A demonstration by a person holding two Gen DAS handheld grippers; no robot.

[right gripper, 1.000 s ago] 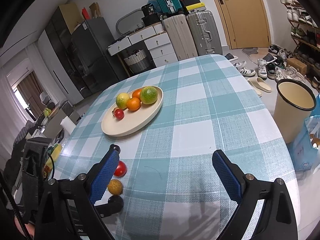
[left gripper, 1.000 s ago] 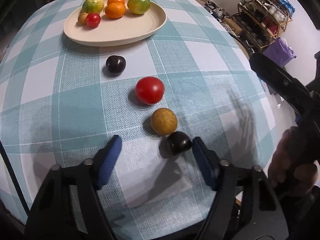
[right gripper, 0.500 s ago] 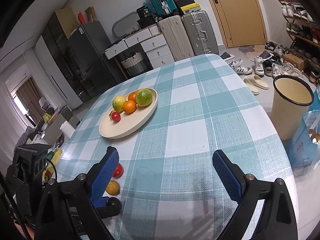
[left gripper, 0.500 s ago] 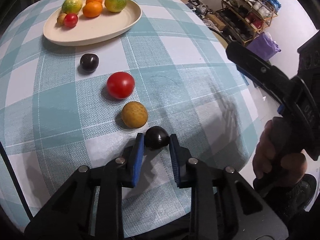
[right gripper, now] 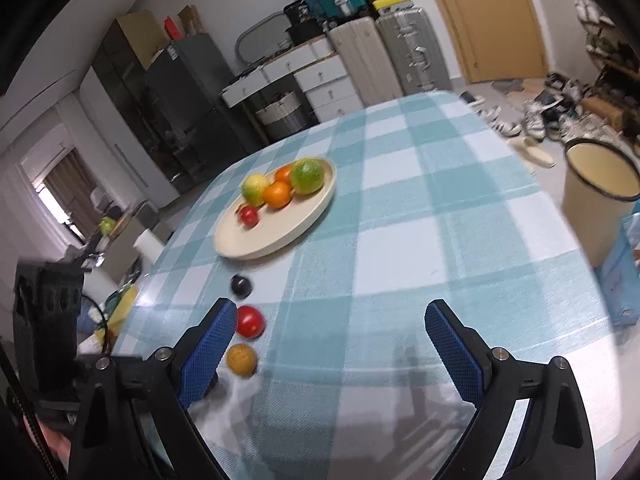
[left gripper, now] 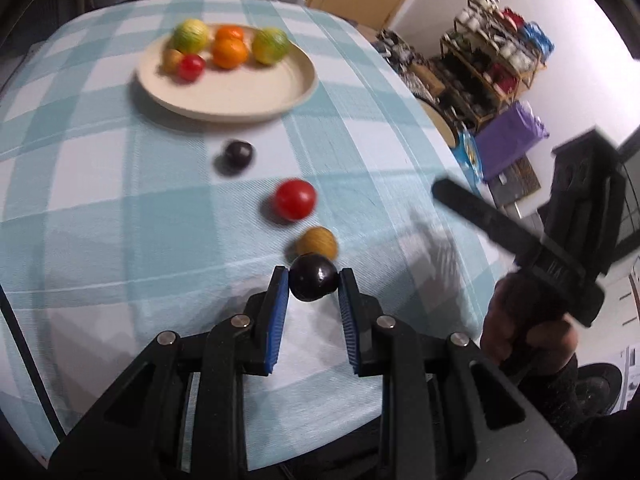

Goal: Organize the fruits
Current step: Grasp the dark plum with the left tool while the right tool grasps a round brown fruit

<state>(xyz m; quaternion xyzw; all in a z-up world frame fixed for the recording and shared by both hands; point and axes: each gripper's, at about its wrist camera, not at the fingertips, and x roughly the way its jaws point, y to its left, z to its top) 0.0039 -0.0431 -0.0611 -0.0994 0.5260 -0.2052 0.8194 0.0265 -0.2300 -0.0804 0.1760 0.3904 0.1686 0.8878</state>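
My left gripper (left gripper: 313, 280) is shut on a dark plum (left gripper: 313, 283), held just above the checked cloth. Just beyond it lie a yellow-brown fruit (left gripper: 318, 242), a red tomato (left gripper: 295, 199) and a second dark plum (left gripper: 238, 153), in a line toward the cream plate (left gripper: 240, 110). On the plate are two green-yellow citrus, two oranges, a small red fruit and a small tan one. My right gripper (right gripper: 330, 312) stands open over the cloth with nothing between its fingers. The tomato (right gripper: 250, 321) and yellow-brown fruit (right gripper: 241, 359) sit by its left finger.
The table's right edge drops to a floor with a cream bin (right gripper: 600, 200), shoes and a shoe rack (left gripper: 492, 60). Suitcases (right gripper: 384, 56) and drawers stand behind the table. A hand (left gripper: 528, 332) holds the right gripper at the right of the left wrist view.
My left gripper's jaws closed from wide open onto the nearest dark plum, then lifted it off the cloth. The right gripper stayed open and hardly moved.
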